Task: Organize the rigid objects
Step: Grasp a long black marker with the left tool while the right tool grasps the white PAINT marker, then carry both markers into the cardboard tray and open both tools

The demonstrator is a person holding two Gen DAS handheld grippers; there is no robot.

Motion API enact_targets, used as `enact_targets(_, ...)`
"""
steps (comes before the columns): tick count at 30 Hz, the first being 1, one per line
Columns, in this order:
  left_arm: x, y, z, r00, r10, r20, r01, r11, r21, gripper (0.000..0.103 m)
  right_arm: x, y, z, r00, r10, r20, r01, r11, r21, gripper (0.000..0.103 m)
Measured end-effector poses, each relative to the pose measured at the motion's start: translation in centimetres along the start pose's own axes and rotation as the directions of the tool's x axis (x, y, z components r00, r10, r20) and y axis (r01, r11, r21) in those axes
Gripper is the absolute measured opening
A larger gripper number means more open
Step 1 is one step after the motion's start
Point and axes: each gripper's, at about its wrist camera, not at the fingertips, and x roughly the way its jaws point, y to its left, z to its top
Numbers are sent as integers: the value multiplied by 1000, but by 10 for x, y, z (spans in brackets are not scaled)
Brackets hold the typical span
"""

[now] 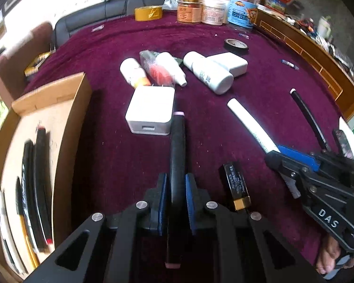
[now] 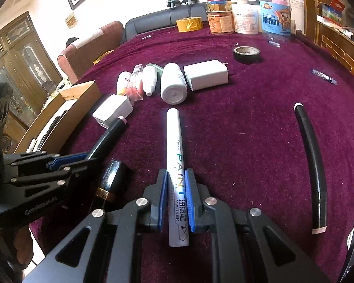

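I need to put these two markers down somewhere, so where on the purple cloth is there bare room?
Bare cloth lies between the white paint marker in the right gripper and the long black marker lying to its right. More lies behind the white charger block, toward the yellow tape roll. The cluster around the white bottle is crowded, as is the open cardboard box of pens.

white marker (image 2: 176,165): "PAINT MARKER" (plus Chinese characters)
right gripper (image 1: 277,152): "DAS"
left gripper (image 2: 69,159): lettering illegible
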Motion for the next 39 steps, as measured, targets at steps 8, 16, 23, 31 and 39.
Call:
enact_targets(8, -12, 3, -16, 997, -76, 1, 76, 997, -8, 14, -3, 4, -5, 1000, -8, 7, 8, 1000, -13, 14)
enact_targets(16, -20, 4, -22, 995, -94, 25, 95, 995, -19, 14, -5, 1, -7, 998, 65, -1, -64, 997, 44, 14)
enact_targets(23, -45, 36, -29, 976, -207, 63, 214, 967, -141, 14, -22, 27, -10, 984, 170, 48, -172, 984, 42, 14)
enact_targets(31, -92, 98, -37, 977, -155, 149, 190, 946, -264, 14, -32, 89, 15, 943, 325, 75, -322, 946, -41, 14)
enact_targets(39, -99, 180, -47, 989, 22, 149, 41, 912, -407, 15, -4, 144, 41, 929, 370, 11, -368, 927, -71, 14)
